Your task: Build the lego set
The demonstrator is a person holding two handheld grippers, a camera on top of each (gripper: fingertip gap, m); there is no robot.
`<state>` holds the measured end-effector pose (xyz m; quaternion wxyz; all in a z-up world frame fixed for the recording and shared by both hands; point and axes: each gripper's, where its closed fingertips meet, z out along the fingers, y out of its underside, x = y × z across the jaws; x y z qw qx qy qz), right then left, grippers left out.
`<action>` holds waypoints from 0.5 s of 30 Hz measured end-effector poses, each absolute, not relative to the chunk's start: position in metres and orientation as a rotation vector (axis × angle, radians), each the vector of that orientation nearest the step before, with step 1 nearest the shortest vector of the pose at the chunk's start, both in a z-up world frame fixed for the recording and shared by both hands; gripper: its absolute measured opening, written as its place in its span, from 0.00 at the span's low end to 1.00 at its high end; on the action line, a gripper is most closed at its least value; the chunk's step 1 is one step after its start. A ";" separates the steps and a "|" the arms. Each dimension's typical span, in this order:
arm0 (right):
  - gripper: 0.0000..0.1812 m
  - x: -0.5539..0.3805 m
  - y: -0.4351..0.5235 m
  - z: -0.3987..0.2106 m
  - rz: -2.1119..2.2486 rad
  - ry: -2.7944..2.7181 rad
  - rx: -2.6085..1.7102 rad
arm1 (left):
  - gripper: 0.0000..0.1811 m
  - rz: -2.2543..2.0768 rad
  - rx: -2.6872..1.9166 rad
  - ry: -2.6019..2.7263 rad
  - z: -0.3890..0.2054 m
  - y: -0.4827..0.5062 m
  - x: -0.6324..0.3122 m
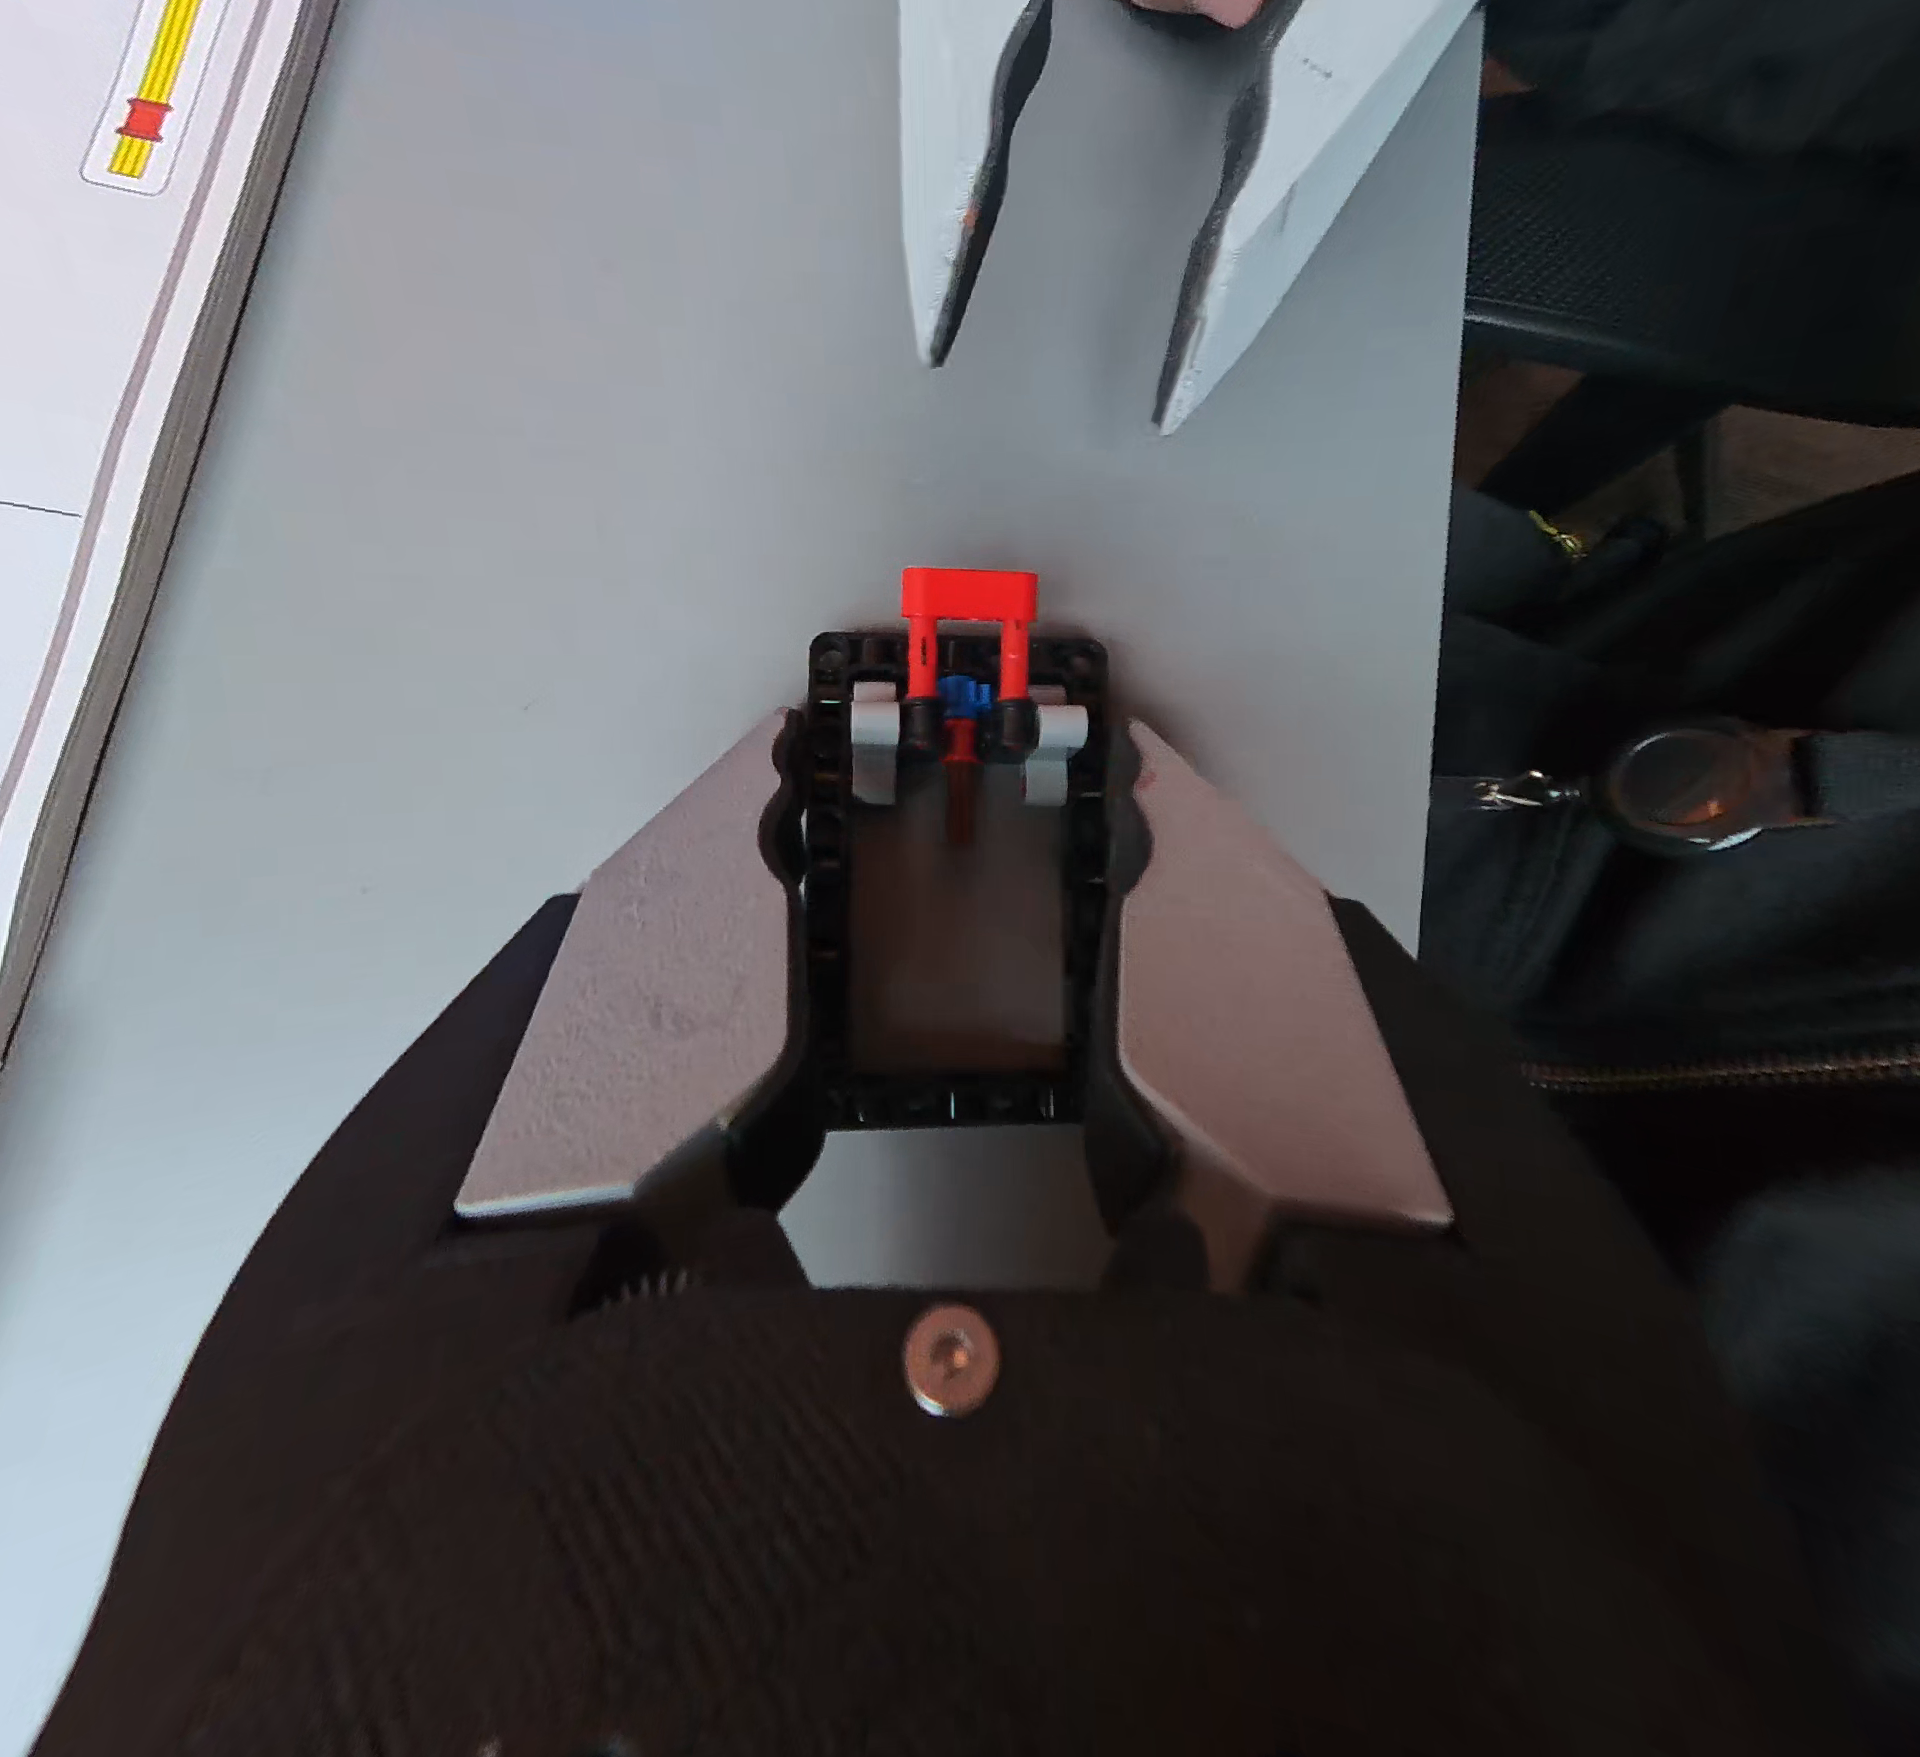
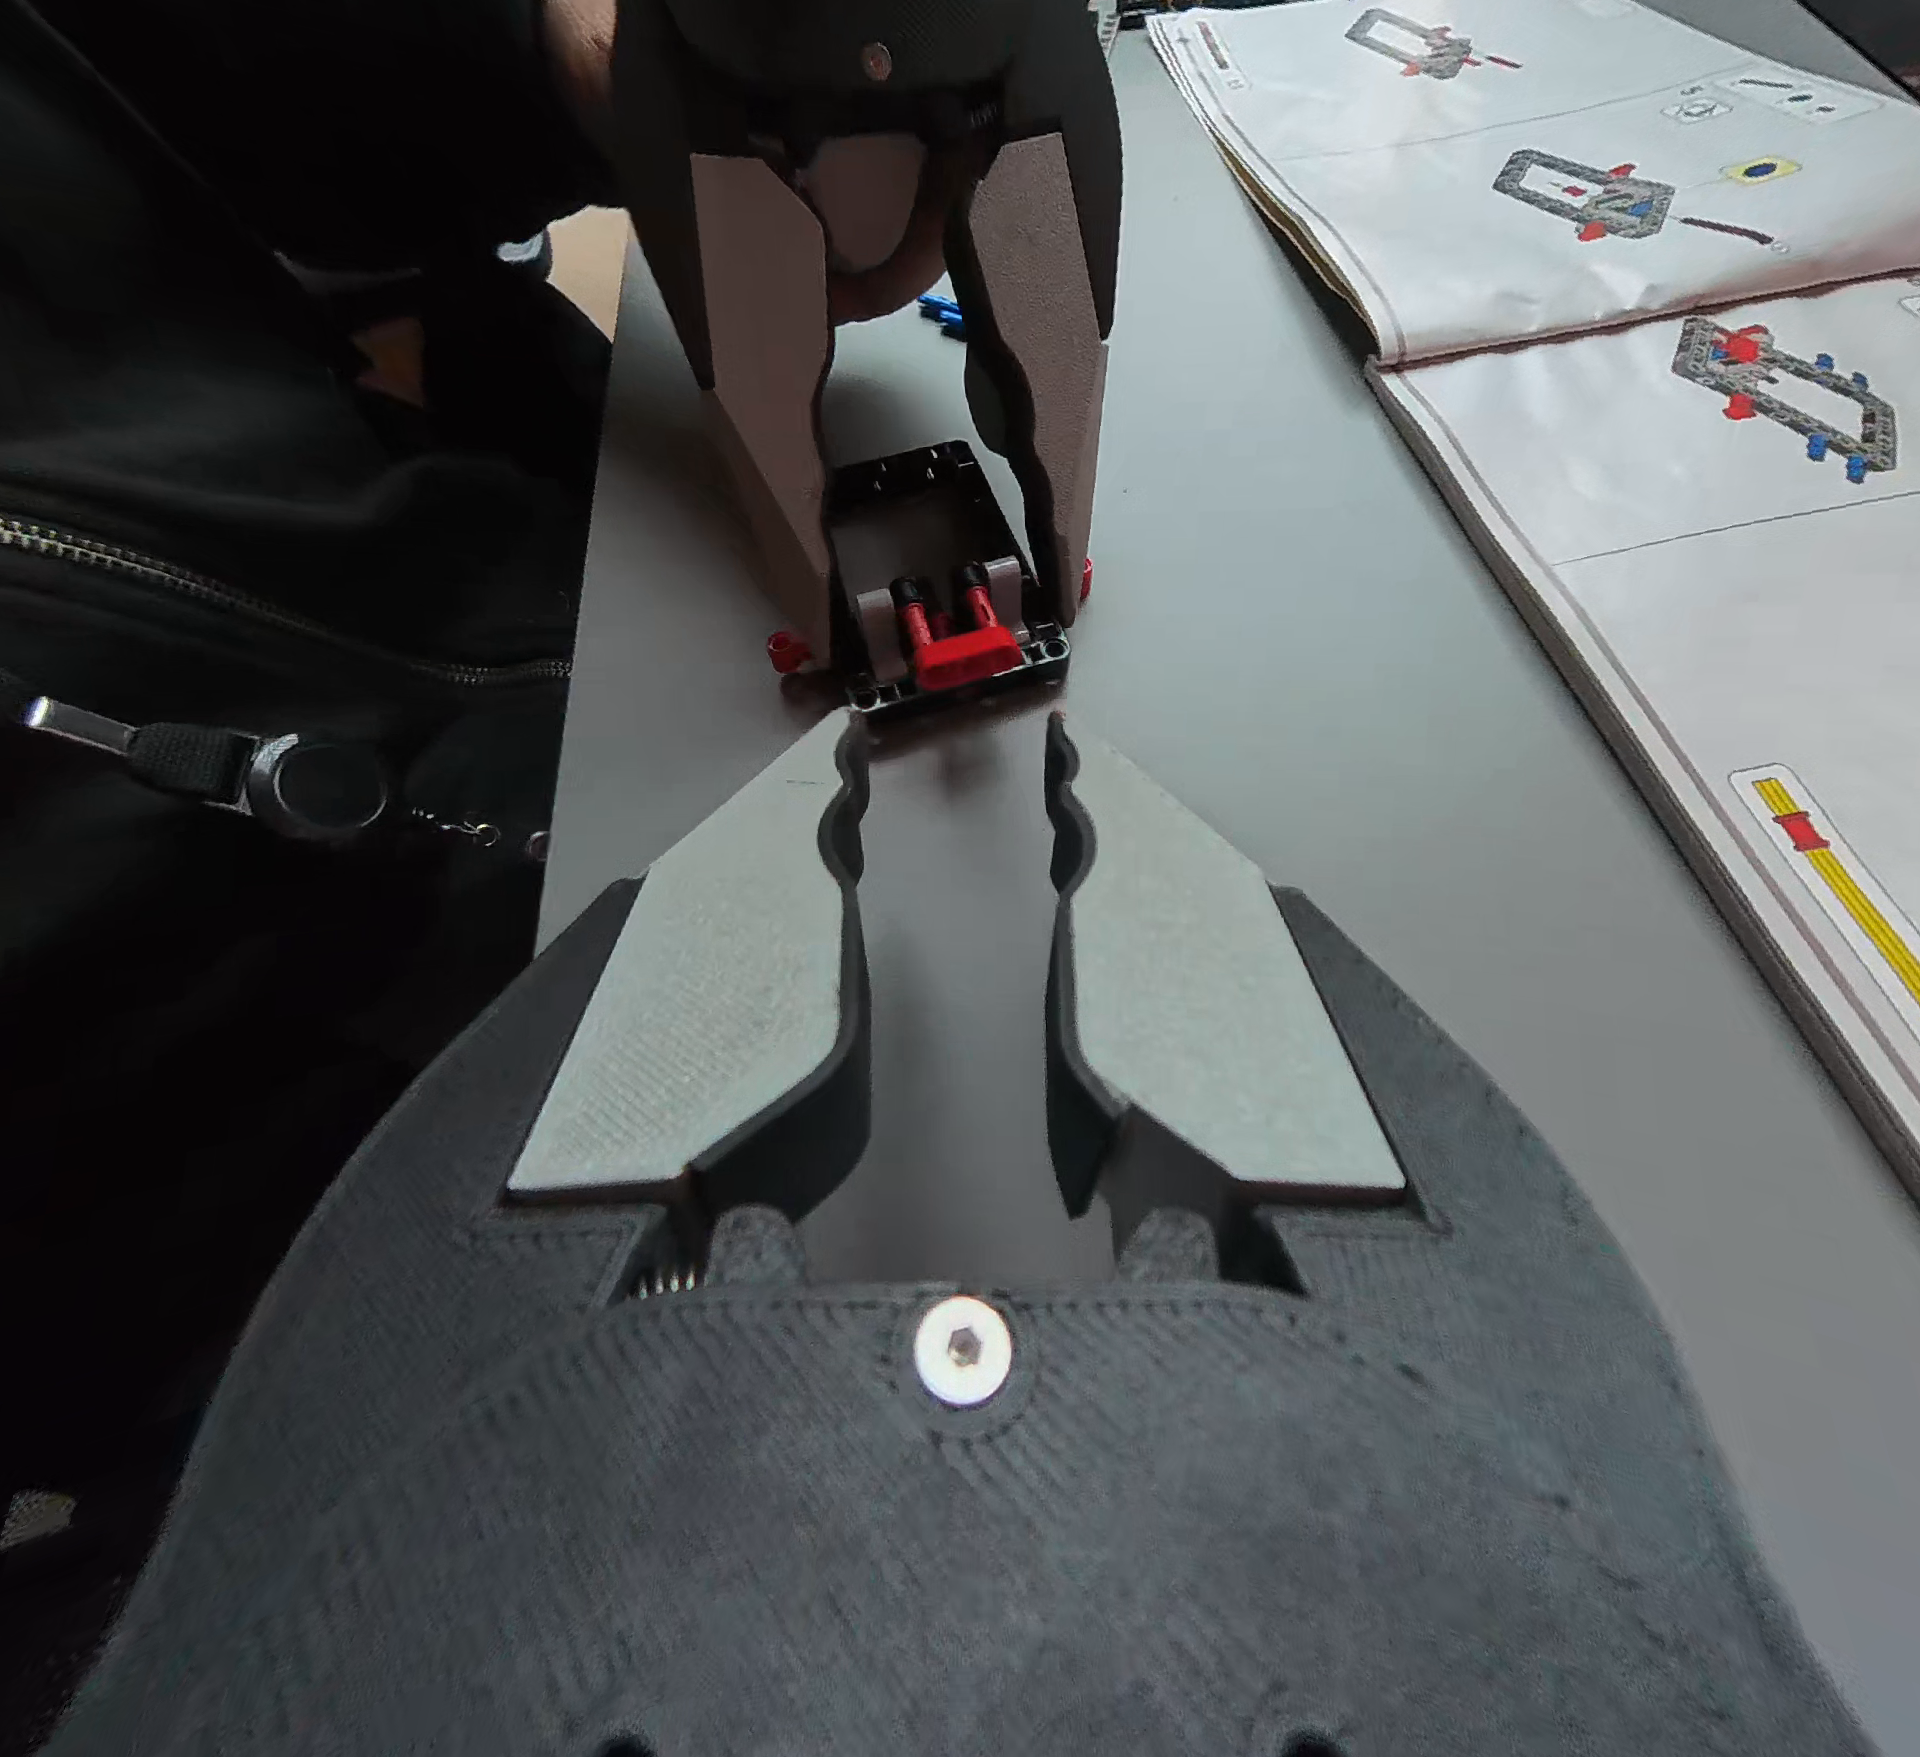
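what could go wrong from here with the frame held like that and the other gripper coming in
1. The left hand-held gripper clamps the black frame only by its long sides, so a push from the open right hand-held gripper on the red piece could slide or tilt it.
2. The frame sits near the table edge; loose parts could drop off.

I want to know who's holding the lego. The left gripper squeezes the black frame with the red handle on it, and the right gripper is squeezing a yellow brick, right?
Not quite. The right gripper is open and holds nothing, as the right wrist view shows; it sits just short of the red handle. The left gripper does squeeze the black frame.
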<state>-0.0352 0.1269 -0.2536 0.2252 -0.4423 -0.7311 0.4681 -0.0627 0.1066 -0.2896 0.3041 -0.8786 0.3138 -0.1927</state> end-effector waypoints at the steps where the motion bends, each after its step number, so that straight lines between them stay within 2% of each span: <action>1: 0.17 -0.034 0.125 -0.252 1.299 -2.017 -1.203 | 0.31 -0.521 -2.322 0.832 -0.289 0.106 -0.063; 8: 0.16 -0.034 0.117 -0.243 1.240 -2.012 -1.088 | 0.31 -0.755 -2.263 0.902 -0.281 0.095 -0.060; 15: 0.15 -0.042 0.111 -0.196 1.224 -1.998 -0.921 | 0.30 -1.198 -1.895 0.967 -0.221 0.081 -0.058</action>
